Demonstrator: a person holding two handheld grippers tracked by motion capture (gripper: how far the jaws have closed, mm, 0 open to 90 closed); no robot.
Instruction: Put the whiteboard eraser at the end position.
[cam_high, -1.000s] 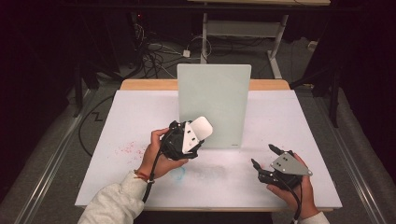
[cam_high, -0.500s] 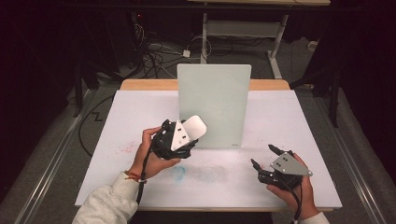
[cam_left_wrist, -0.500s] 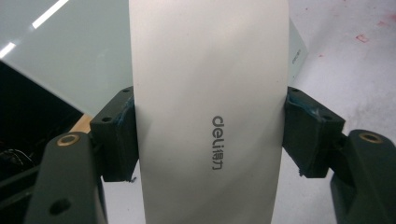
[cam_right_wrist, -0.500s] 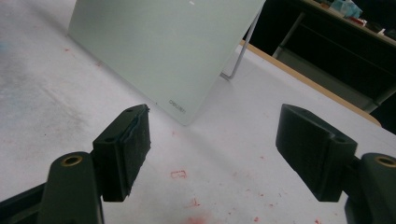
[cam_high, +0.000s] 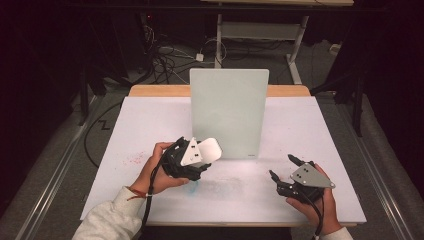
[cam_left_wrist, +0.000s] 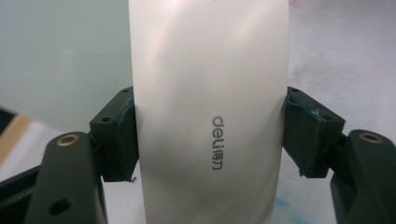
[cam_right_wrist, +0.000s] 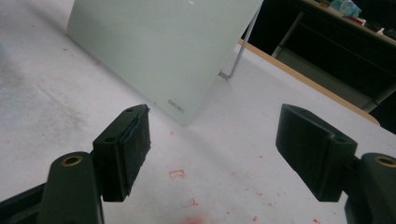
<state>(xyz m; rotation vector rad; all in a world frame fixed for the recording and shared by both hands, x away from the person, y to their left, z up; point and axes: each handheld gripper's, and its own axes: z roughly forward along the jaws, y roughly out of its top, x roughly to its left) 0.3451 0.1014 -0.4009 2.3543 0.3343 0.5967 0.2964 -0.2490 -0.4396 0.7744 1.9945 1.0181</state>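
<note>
A pale green glass board (cam_high: 229, 112) stands upright near the middle of the white table (cam_high: 150, 125), leaning on a wire stand (cam_right_wrist: 238, 51). My left gripper (cam_high: 200, 152) is shut on a white rounded eraser block (cam_high: 210, 149) printed with a grey logo (cam_left_wrist: 218, 142), held just left of the board's lower left corner. In the left gripper view both pads clamp the block's (cam_left_wrist: 210, 93) sides, with the board (cam_left_wrist: 60, 56) behind. My right gripper (cam_high: 281, 166) hovers open and empty at the front right; in its own view its jaws (cam_right_wrist: 212, 144) face the board's (cam_right_wrist: 163, 42) lower corner.
Red specks (cam_right_wrist: 177, 173) and a faint blue smear (cam_high: 189, 189) mark the tabletop. A wooden edge (cam_high: 160, 90) runs along the table's far side. Cables (cam_high: 170, 55) and a desk frame (cam_high: 260, 30) lie on the dark floor beyond.
My left gripper, still holding the white block, has drawn a little left and nearer to me, away from the board's face. The right gripper has barely moved.
</note>
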